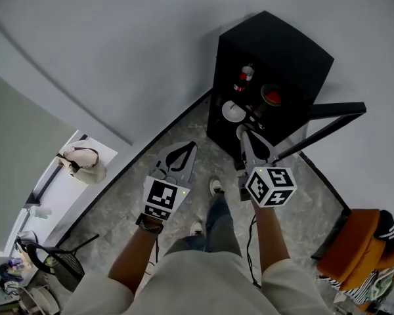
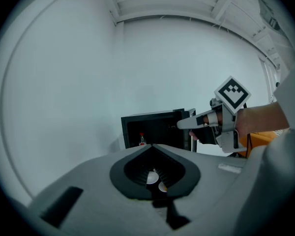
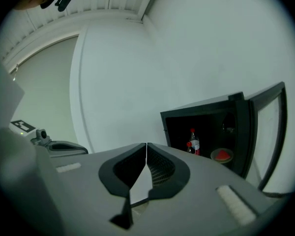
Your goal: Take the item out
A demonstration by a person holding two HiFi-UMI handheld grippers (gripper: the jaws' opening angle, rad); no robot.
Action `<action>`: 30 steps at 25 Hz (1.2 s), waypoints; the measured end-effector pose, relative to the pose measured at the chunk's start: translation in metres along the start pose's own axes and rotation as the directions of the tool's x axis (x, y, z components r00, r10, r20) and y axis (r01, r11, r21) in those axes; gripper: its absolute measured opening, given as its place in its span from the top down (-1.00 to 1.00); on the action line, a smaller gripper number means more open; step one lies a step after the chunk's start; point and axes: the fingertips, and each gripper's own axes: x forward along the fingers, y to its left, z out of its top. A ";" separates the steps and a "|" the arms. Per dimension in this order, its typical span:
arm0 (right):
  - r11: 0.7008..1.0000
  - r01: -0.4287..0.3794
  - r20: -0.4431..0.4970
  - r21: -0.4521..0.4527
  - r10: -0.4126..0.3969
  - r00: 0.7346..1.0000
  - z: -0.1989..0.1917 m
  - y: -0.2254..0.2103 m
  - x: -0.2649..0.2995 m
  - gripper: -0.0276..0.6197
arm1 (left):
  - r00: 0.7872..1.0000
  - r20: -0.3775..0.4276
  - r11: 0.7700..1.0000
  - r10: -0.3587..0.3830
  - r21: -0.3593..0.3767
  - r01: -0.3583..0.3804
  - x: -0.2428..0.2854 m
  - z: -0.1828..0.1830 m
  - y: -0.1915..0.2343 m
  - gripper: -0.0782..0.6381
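One bottle (image 3: 193, 142), red-capped, seemingly upright.

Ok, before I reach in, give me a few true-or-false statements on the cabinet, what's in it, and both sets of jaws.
1. The cabinet has its door swung open. True.
2. The right gripper is clamped on the bottle. False: its jaws are together with nothing between them, and the bottle stands inside the cabinet.
3. The bottle has a red cap. True.
4. The left gripper is reaching inside the cabinet. False: it is held short of the cabinet, above the floor, with its jaws together and empty.
5. A bowl with something red in it sits inside the cabinet, to the right of the bottle in the right gripper view. True.
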 end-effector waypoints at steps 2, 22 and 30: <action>0.998 0.019 0.008 0.059 -0.019 1.000 -0.011 -0.020 0.016 0.87 | 1.000 -0.001 1.000 -0.013 -0.010 0.013 0.019 -0.006 0.003 0.77; 0.940 0.092 -0.186 0.329 -0.031 0.982 -0.157 -0.157 0.173 0.86 | 0.995 -0.098 0.994 -0.015 -0.108 0.005 0.191 -0.109 0.053 0.76; 0.906 0.048 -0.173 0.420 0.028 0.985 -0.195 -0.171 0.200 0.79 | 0.991 -0.127 0.985 -0.036 -0.170 0.014 0.232 -0.149 0.062 0.76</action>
